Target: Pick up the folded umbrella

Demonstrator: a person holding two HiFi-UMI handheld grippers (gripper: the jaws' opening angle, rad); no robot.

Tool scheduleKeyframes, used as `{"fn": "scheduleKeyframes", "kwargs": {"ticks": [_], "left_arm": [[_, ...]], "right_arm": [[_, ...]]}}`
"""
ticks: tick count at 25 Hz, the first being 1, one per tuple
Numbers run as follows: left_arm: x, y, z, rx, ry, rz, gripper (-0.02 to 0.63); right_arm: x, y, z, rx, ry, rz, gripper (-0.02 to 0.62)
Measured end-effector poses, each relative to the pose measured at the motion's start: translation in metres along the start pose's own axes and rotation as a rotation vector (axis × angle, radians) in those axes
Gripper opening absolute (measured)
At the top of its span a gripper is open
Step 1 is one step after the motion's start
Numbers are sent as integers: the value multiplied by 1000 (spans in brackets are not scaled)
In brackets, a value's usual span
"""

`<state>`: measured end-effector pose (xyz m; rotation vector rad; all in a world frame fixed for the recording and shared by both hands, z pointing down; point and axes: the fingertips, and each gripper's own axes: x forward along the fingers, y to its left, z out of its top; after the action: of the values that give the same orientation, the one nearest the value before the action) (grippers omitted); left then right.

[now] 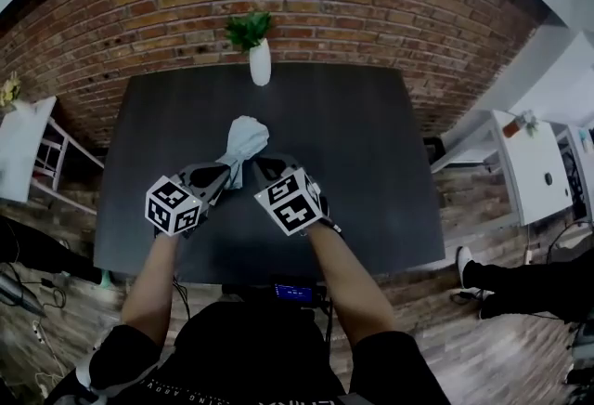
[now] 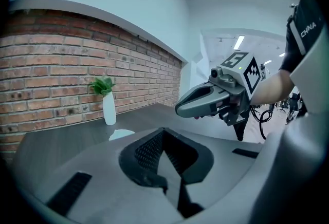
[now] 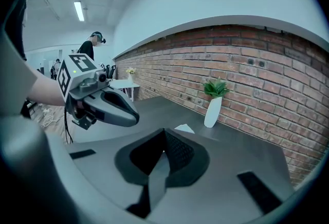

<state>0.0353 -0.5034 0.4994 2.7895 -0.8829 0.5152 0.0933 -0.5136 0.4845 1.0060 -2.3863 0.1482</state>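
1. Jaws of our left gripper and right gripper are pressed together, empty.
2. Umbrella lies on the counter, its near end between them.
3. Vase stands well behind, clear.

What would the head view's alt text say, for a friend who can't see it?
From above, a person holds the left gripper and the right gripper over a dark table, tips flanking the near end of a pale folded umbrella. A white vase of greenery stands at the far edge, by a brick wall.
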Motion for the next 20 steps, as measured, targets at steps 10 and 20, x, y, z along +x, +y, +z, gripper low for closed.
{"fn": "scheduleKeyframes", "kwargs": {"ticks": [10,20], "left_arm": [[30,31,-27,-88,124,96,57],[86,92,-93,-80,391,169,195]], "right_arm": [[31,-10,-18,14,39,77,6],[89,-33,-25,66,102,67,49]]}}
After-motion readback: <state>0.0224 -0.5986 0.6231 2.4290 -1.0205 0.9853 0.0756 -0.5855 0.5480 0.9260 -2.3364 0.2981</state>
